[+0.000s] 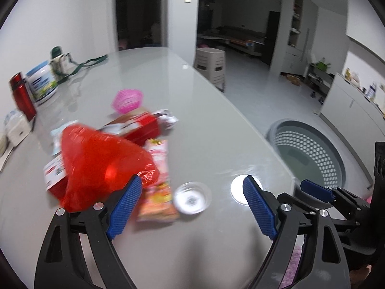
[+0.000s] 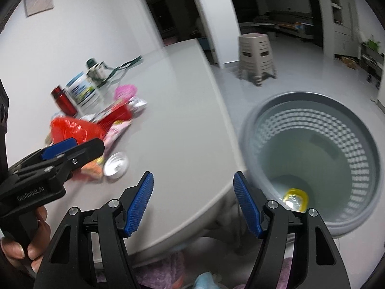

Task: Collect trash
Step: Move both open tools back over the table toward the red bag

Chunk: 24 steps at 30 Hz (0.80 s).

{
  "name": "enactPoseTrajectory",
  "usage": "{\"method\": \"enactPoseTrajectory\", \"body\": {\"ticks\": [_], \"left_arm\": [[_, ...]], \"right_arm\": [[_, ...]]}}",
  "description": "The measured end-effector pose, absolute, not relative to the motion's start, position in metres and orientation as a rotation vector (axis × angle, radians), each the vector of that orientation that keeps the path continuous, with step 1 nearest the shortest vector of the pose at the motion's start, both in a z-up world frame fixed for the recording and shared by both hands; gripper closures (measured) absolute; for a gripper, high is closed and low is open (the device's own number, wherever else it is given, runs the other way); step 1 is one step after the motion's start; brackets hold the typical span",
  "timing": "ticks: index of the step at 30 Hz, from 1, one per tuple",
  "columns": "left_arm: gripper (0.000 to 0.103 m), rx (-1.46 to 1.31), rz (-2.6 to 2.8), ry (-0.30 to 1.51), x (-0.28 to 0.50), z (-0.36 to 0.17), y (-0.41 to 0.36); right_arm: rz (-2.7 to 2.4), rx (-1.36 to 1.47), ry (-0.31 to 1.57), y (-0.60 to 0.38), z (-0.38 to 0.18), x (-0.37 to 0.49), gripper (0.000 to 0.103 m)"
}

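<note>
— Where's the trash?

— Heaped on the table (image 1: 204,125). A red bag (image 1: 96,159) lies on top, with a red carton (image 1: 142,125) just behind it and pink wrappers (image 1: 158,190) just in front. A small clear cup (image 1: 191,197) sits beside the wrappers, on the side nearer the bin (image 2: 312,149).

— And the bin?

— On the floor, just past the table's edge. A yellow wrapper (image 2: 296,198) lies at its bottom.

— The grippers?

— The left gripper (image 1: 190,207) hangs over the table by the bag, jaws spread wide, nothing between them. The right gripper (image 2: 192,204) is over the table's edge next to the bin, jaws also apart and empty.

— Anything beyond the bag?

— A red bottle (image 1: 22,96) and a white tub (image 1: 42,82), near the wall.
</note>
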<state>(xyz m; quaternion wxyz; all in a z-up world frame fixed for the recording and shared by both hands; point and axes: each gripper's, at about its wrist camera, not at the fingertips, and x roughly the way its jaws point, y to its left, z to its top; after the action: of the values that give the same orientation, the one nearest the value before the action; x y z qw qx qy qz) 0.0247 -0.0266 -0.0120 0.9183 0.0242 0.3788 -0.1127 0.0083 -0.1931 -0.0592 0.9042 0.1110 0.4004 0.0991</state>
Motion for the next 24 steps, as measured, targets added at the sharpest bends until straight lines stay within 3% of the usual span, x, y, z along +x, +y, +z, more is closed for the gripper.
{"method": "enactPoseTrajectory", "body": {"ticks": [24], "left_arm": [[0.018,-0.054,-0.101,0.709,-0.017,0.009,0.059]], "right_arm": [[0.389,0.046,0.853,-0.101,-0.062,0.036,0.037]]}}
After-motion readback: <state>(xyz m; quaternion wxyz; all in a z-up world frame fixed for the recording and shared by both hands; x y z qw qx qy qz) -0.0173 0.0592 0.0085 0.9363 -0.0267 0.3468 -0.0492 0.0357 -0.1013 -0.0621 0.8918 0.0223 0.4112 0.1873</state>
